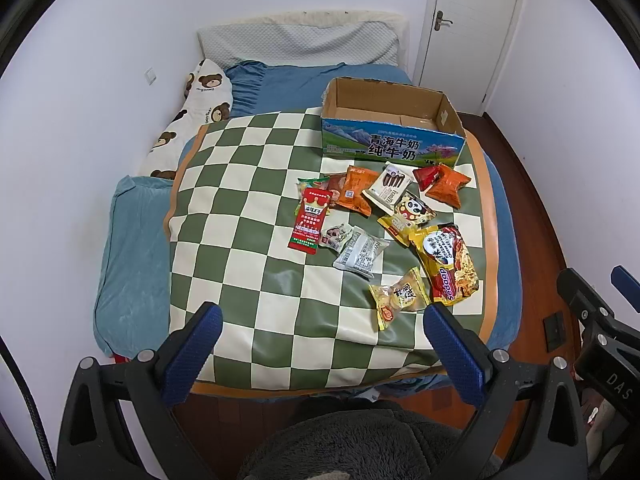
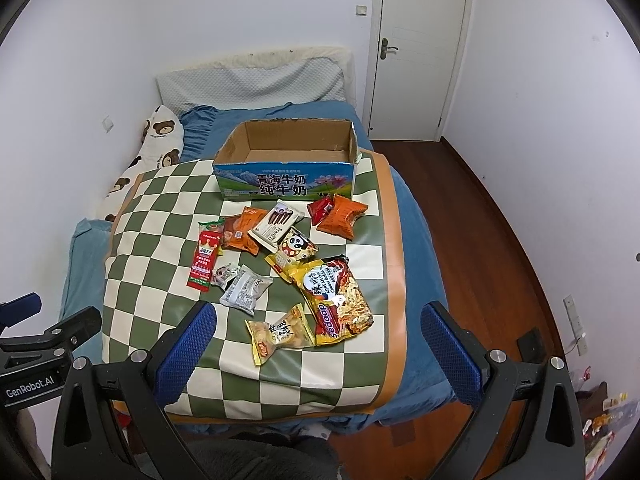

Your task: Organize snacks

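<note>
Both tongs hang above the near edge of the bed; the left tongs (image 1: 322, 332) gape wide with nothing between the blue pads, and the right tongs (image 2: 318, 330) are spread just as wide, empty too; ahead, the snacks (image 2: 280, 264) lie scattered on the checkered mat (image 2: 160, 240), just in front of the open milk carton box (image 2: 286, 182), which stands at the mat's far edge.
</note>
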Tool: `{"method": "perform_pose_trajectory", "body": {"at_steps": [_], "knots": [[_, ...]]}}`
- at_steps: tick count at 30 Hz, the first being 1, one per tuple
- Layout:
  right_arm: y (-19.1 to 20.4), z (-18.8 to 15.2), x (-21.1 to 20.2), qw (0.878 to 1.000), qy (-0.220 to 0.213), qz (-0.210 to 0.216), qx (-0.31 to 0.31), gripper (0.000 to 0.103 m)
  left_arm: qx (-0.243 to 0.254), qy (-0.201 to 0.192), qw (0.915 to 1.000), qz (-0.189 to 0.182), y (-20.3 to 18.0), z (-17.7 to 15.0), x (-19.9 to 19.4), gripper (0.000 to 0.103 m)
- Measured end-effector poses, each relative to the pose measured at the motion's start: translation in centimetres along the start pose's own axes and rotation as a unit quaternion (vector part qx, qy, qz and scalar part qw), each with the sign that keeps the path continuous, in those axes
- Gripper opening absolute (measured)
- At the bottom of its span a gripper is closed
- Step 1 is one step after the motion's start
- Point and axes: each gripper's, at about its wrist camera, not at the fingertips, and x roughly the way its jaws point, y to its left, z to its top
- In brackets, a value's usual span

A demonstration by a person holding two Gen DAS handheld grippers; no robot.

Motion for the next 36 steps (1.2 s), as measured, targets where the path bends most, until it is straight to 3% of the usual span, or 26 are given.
{"method": "perform_pose_trajectory", "body": {"at_steps": [36], "knots": [[0.1, 0.4, -0.5, 1.0, -0.002, 0.007, 0.001, 0.103, -0.002, 0.0, 1.0, -0.004, -0.6, -0.4, -0.4, 0.103]]}}
